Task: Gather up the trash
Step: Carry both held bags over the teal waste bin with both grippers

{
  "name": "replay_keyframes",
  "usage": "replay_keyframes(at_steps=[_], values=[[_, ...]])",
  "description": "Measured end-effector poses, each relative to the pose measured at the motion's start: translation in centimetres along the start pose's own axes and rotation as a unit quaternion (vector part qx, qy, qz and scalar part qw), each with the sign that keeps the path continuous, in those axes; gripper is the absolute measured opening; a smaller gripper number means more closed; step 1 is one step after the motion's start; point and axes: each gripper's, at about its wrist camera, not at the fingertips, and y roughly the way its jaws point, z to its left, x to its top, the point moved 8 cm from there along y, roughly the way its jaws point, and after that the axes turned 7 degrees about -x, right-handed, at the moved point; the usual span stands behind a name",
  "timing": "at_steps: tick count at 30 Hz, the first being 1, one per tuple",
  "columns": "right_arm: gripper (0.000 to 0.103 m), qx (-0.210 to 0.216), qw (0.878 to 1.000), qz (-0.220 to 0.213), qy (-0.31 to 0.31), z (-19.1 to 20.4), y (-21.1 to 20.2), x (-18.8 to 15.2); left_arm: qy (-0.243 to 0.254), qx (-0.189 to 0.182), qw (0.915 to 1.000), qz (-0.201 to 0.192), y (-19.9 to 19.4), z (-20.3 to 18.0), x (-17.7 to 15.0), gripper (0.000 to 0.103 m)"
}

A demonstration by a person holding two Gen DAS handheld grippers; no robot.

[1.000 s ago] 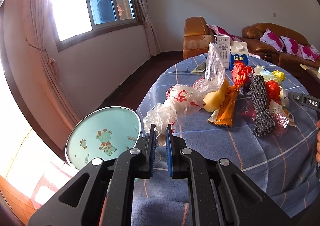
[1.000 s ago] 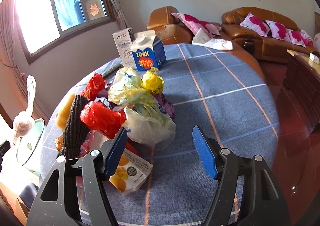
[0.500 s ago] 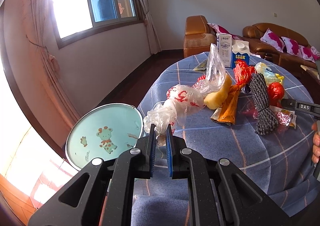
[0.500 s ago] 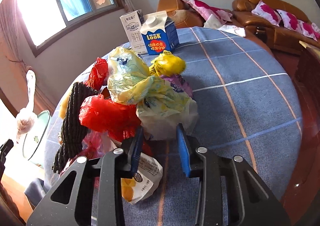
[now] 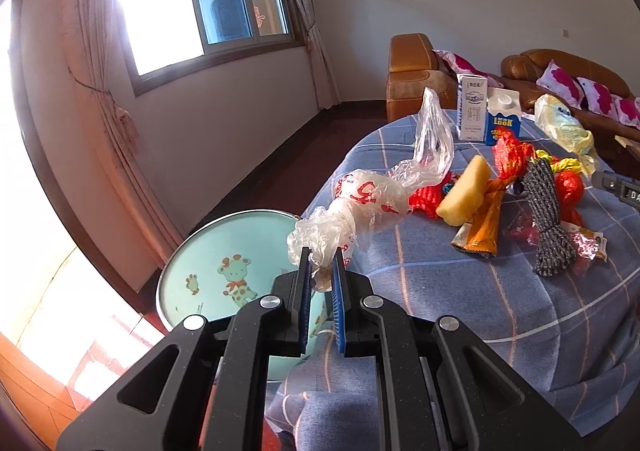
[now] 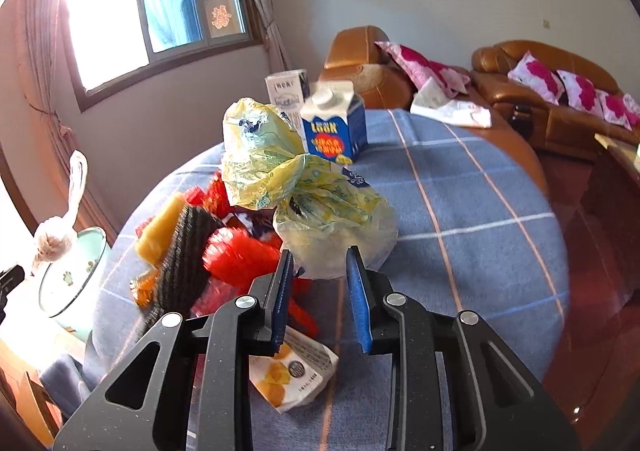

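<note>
Trash is held in both tongs. The left tongs (image 5: 321, 275) are nearly closed, their pads clamping the twisted end of a clear plastic bag (image 5: 368, 199) with red print. The bag hangs crumpled and translucent, one loose tail standing up, above the edge of the bench (image 5: 460, 291) and beside the bin (image 5: 208, 263). The right tongs (image 6: 318, 271) stand narrow, pads pressing the lower bulge of a yellow-green plastic bag (image 6: 320, 203); its knotted upper part rises above the pile.

The remaining trash lies in a heap on the bench, which carries a blue checked cloth:
- a yellow sponge-like block (image 5: 464, 191);
- an orange wrapper (image 5: 486, 227);
- a dark grey cord bundle (image 5: 546, 219);
- red plastic bags (image 6: 240, 255);
- a printed snack packet (image 6: 292, 375), just beneath the right tongs.

Containers: the bin is round, pale turquoise, with a giraffe picture on its closed lid. Two cartons stand upright at the far side of the bench, one white (image 6: 286, 91), one blue (image 6: 336, 127) with a screw cap; their contents cannot be told.
</note>
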Motion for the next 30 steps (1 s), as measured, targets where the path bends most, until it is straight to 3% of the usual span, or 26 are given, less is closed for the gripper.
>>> replay_keyframes(at_steps=[4,6,12,16,22,24,30], values=[[0.027,0.005,1.0,-0.011,-0.012,1.2,-0.1,1.6,-0.011,0.018,0.9997,0.008,0.3,2.0,-0.1,0.009],[0.011,0.007,1.0,-0.014,-0.02,1.9,0.1,2.2,-0.013,0.025,0.9996,0.009,0.4,2.6,-0.1,0.009],[0.009,0.028,0.998,-0.011,-0.051,5.1,0.5,3.2,-0.022,0.038,0.999,0.012,0.6,4.2,-0.2,0.009],[0.009,0.024,0.999,-0.011,-0.041,4.6,0.7,3.1,-0.03,0.039,0.9987,0.012,0.7,4.9,-0.3,0.009],[0.035,-0.001,1.0,0.0,-0.009,1.1,1.4,1.9,-0.047,0.037,0.9979,0.024,1.8,5.6,-0.8,0.009],[0.056,0.001,1.0,0.004,0.002,0.6,1.7,1.6,-0.048,0.038,0.9978,0.027,2.0,5.8,-1.1,0.009],[0.061,0.009,1.0,0.01,0.006,1.4,3.4,2.7,-0.045,0.037,0.9979,0.029,2.2,5.5,-1.4,0.009]])
